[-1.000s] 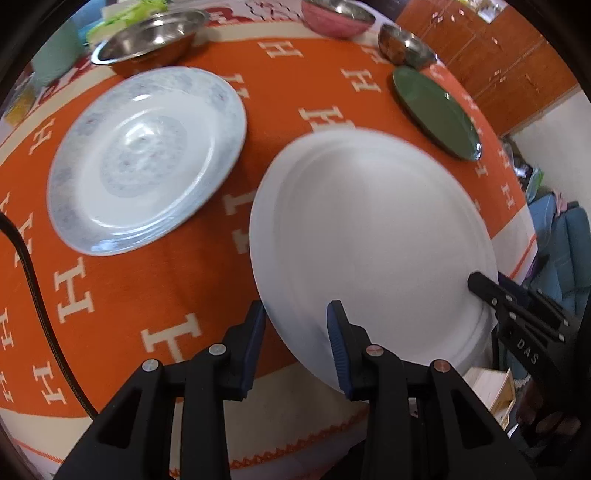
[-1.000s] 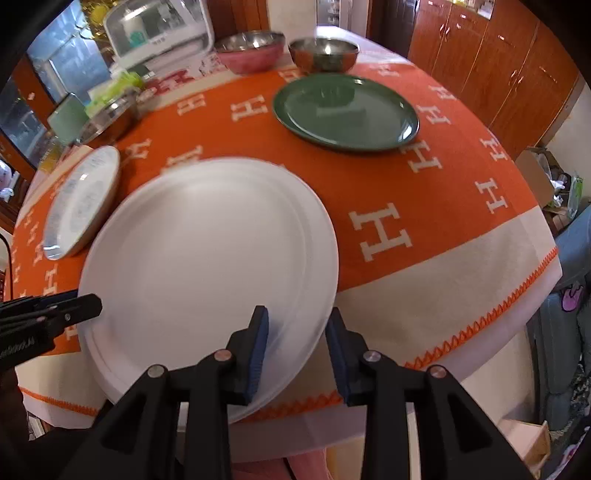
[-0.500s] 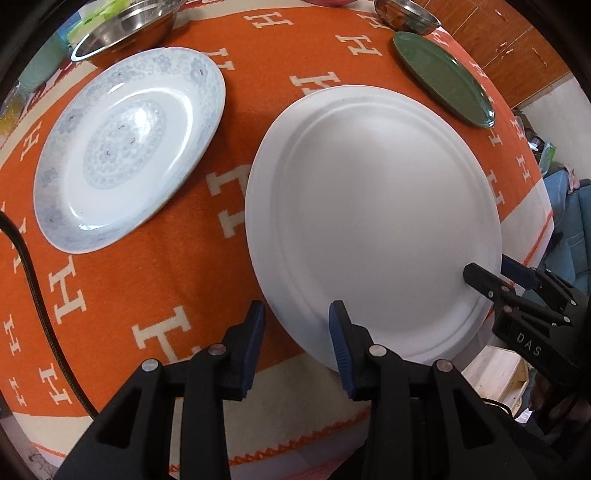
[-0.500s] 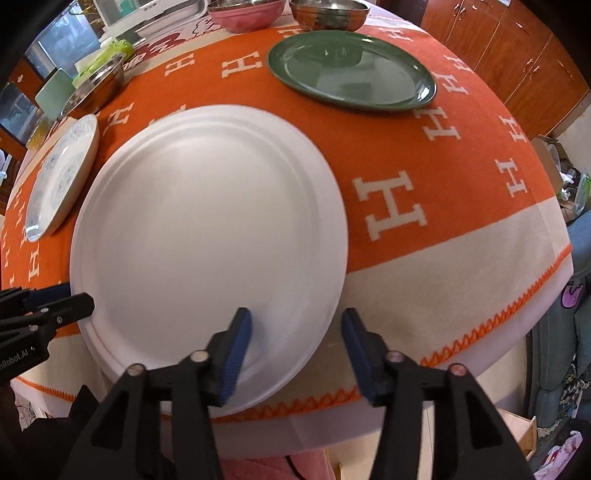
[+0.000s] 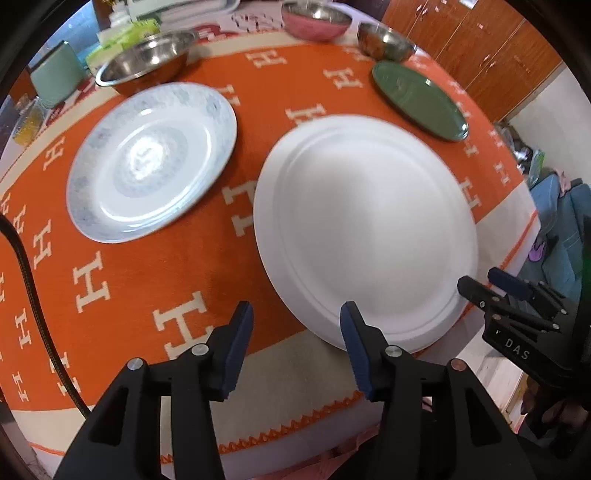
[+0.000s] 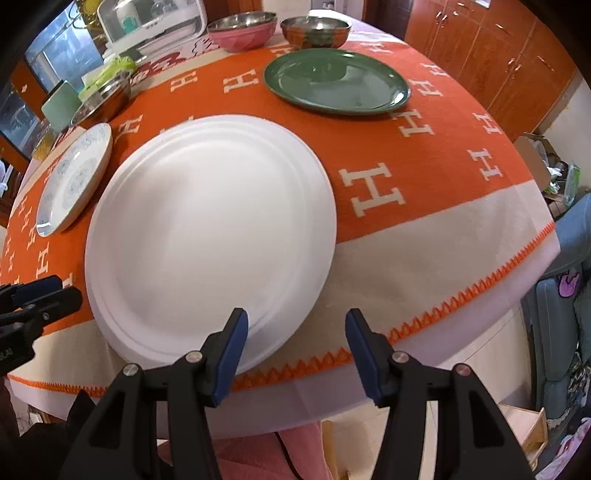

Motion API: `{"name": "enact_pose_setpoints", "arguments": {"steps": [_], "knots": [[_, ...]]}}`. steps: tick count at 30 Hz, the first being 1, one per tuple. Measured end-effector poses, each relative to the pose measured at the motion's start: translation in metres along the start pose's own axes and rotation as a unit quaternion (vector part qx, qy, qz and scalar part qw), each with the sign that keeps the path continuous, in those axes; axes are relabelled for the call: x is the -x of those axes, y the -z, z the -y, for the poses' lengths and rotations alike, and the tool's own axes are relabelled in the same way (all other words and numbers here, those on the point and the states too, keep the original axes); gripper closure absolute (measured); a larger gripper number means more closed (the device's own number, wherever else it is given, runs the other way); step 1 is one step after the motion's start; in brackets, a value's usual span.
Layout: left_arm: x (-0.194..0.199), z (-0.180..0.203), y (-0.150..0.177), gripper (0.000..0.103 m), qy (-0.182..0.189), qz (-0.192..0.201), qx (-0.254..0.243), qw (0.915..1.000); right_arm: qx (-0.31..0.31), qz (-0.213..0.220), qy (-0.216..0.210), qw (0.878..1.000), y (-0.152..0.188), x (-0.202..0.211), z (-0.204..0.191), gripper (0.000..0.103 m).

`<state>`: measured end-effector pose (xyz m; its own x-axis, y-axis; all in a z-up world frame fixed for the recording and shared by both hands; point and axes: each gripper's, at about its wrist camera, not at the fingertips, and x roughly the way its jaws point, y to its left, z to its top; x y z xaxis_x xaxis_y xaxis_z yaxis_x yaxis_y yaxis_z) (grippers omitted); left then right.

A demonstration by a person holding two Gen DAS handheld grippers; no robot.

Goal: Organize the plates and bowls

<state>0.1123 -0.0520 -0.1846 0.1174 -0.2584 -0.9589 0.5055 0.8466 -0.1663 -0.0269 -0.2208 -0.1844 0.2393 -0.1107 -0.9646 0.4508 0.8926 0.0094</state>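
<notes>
Large round plain white plate (image 5: 365, 236) (image 6: 210, 236): flat on the desk, near edge lying over the cream border of the cloth, close to the desk's front edge.
Round white plate with pale blue-grey patterned rim (image 5: 151, 160) (image 6: 74, 184): flat on the cloth, left of the white plate, apart from it.
Round dark green plate (image 5: 419, 99) (image 6: 336, 83): flat, beyond the white plate toward the far right, apart from it.
Pink bowl with steel interior (image 5: 316, 24) (image 6: 242, 29) and steel bowl with bronze-toned outside (image 5: 386, 44) (image 6: 316, 31): side by side at the far edge, behind the green plate.
Wide stainless steel bowl (image 5: 146, 68) (image 6: 103, 101): just behind the patterned plate.
Desk with orange cloth bearing white H motifs, cream border and orange zigzag stitching (image 5: 122, 258) (image 6: 424, 240).
Left gripper (image 5: 295, 345): black frame, blue pads, jaws spread, holding nothing; right-hand pad at the near-left rim of the white plate, contact not determinable.
Right gripper (image 6: 295, 350): jaws spread, holding nothing; left-hand pad over the plate's near rim, the other over the cream border.
Wooden cabinets (image 6: 491, 62): behind the desk, on the right.
</notes>
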Motion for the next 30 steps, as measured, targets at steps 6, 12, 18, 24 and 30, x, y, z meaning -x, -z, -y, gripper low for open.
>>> {"name": "enact_pose_setpoints", "arguments": {"steps": [6, 12, 18, 24, 30], "knots": [[0.028, -0.004, 0.011, 0.055, 0.006, 0.054, -0.001, 0.9985, -0.009, 0.033, -0.004, 0.999, 0.004, 0.012, -0.002, 0.048], [0.052, -0.021, 0.029, 0.054, 0.004, 0.091, 0.01, 0.9958, 0.003, 0.06, -0.025, 0.998, 0.013, 0.025, -0.019, 0.048], [0.071, -0.046, 0.045, 0.052, 0.001, 0.122, 0.048, 0.9913, 0.026, 0.08, -0.042, 0.996, 0.013, 0.036, -0.039, 0.048], [0.086, -0.078, 0.058, 0.047, -0.006, 0.151, 0.106, 0.9828, 0.054, 0.109, -0.075, 0.99, 0.006, 0.048, -0.058, 0.048], [0.088, -0.106, 0.065, 0.046, -0.009, 0.16, 0.162, 0.9736, 0.085, 0.127, -0.109, 0.982, -0.003, 0.055, -0.076, 0.048]]}}
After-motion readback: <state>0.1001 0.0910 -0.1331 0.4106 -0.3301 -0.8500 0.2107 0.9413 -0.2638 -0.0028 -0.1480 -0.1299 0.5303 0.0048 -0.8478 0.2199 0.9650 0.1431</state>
